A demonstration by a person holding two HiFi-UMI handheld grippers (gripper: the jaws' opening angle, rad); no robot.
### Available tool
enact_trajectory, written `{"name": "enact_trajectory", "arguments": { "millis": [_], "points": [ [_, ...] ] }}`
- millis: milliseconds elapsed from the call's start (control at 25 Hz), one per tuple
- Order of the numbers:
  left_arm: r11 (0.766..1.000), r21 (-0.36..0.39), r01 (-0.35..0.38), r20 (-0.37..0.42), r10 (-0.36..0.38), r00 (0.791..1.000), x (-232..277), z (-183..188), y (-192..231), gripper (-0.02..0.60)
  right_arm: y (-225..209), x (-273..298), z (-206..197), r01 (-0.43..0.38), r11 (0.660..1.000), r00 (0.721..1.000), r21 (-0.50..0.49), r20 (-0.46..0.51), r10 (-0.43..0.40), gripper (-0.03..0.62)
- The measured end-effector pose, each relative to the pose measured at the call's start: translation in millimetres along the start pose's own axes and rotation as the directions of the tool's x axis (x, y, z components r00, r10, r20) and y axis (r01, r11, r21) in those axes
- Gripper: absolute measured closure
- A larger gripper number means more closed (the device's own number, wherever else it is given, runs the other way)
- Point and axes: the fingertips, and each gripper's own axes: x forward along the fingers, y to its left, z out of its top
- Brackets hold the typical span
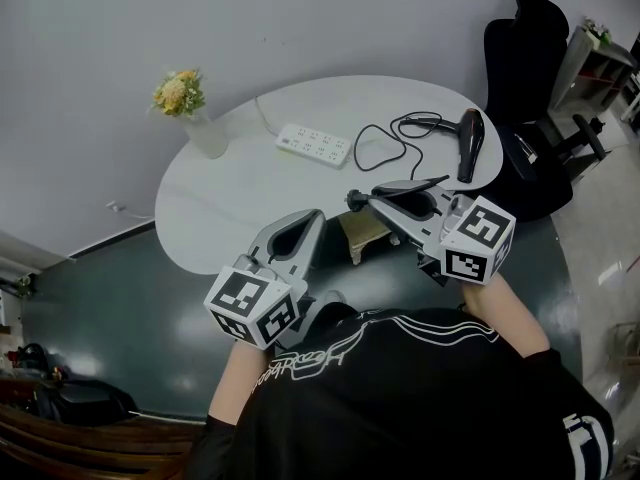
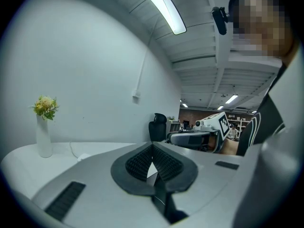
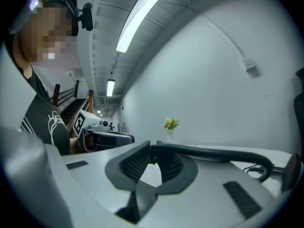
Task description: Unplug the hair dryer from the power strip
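A white power strip (image 1: 315,144) lies on the white oval table (image 1: 230,208), with no plug in its sockets that I can see. The black hair dryer (image 1: 470,143) lies at the table's right end, its black cord (image 1: 385,146) looped between the two. My right gripper (image 1: 352,200) hovers over the near table edge, shut on the hair dryer's plug (image 1: 351,199). In the right gripper view the cord (image 3: 213,151) runs from the right gripper (image 3: 152,148) toward the dryer (image 3: 290,172). My left gripper (image 1: 318,214) (image 2: 152,146) is shut and empty, beside the right one.
A vase of flowers (image 1: 185,103) (image 2: 45,127) stands at the table's far left. A black office chair (image 1: 525,68) is beyond the right end. A small wooden stool (image 1: 365,230) shows below the near table edge. The power strip's own white cable (image 1: 262,113) leads to the wall.
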Motion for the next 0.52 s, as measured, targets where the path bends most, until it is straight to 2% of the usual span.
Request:
{"name": "enact_trajectory", "arguments": {
  "millis": [520],
  "points": [
    [1.000, -0.020, 0.000, 0.003, 0.000, 1.000, -5.0, 1.1, 6.2, 0.578, 5.2, 3.8, -2.3, 0.000, 1.000, 1.000, 0.007, -0.023, 0.000, 0.565]
  ]
}}
